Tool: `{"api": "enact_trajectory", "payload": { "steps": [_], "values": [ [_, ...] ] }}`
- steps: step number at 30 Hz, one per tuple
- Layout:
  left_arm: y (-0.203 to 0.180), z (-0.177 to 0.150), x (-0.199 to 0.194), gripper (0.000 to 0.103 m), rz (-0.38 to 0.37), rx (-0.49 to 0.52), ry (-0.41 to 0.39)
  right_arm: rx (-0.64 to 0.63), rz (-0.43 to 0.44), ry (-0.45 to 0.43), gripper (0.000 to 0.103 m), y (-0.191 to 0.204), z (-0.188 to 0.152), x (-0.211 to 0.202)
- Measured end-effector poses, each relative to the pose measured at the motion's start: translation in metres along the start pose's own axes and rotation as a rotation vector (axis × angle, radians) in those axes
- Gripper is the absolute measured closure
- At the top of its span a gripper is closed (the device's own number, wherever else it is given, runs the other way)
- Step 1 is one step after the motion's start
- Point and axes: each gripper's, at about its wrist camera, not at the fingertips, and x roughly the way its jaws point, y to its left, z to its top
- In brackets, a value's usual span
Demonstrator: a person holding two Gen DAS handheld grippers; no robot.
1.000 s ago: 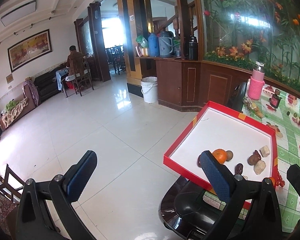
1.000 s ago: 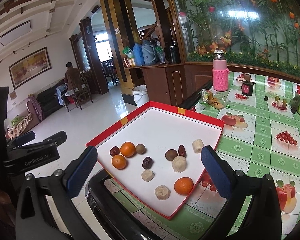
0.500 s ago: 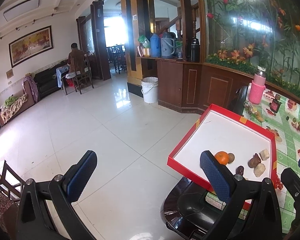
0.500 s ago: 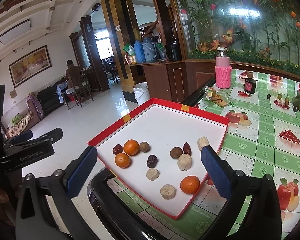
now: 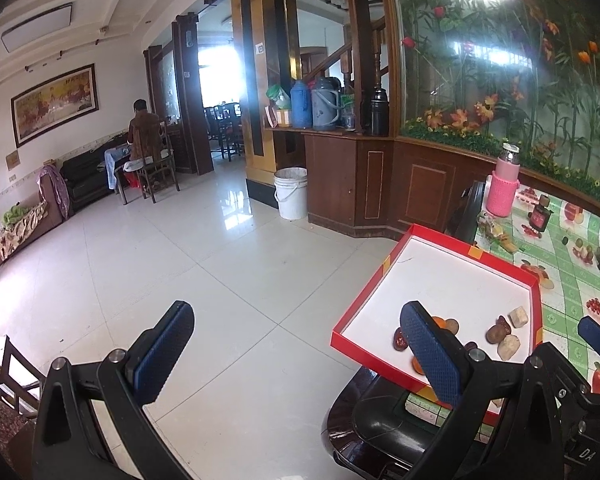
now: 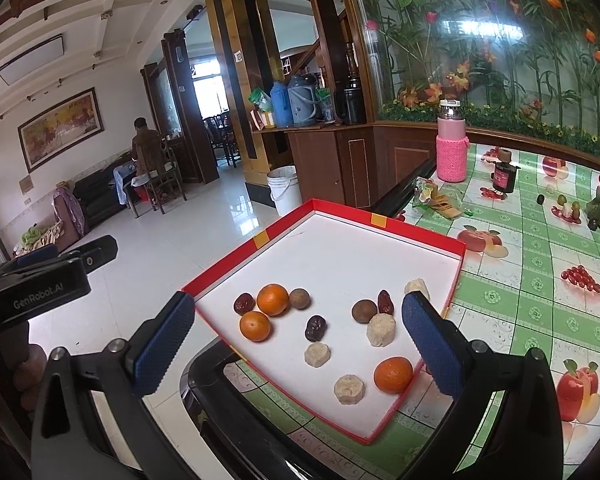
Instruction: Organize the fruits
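Observation:
A red-rimmed white tray sits at the table corner and holds mixed fruit. Three oranges lie in it: two side by side at the left, one near the front right rim. Dark red dates, brown round fruits and several pale chunks are scattered between. My right gripper is open, hovering just in front of the tray with nothing held. My left gripper is open over the floor, left of the tray; its right finger hides some fruit.
The table has a green fruit-print cloth and a glossy black edge. A pink-sleeved bottle and a small dark bottle stand behind the tray. A white bucket stands by a wooden cabinet. A person sits far off.
Both grippers have drawn slightly back and up from the tray, which now looks a little farther in both views. Jaws remain wide. No fruit has shifted.

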Motion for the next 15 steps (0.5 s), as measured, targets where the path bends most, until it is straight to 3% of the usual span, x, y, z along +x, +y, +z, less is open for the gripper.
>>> {"api": "enact_trajectory", "payload": {
  "steps": [15],
  "values": [
    [-0.018, -0.001, -0.002, 0.000, -0.028, 0.049, 0.001, 0.019, 0.006, 0.003, 0.000, -0.001, 0.007, 0.006]
  ]
}}
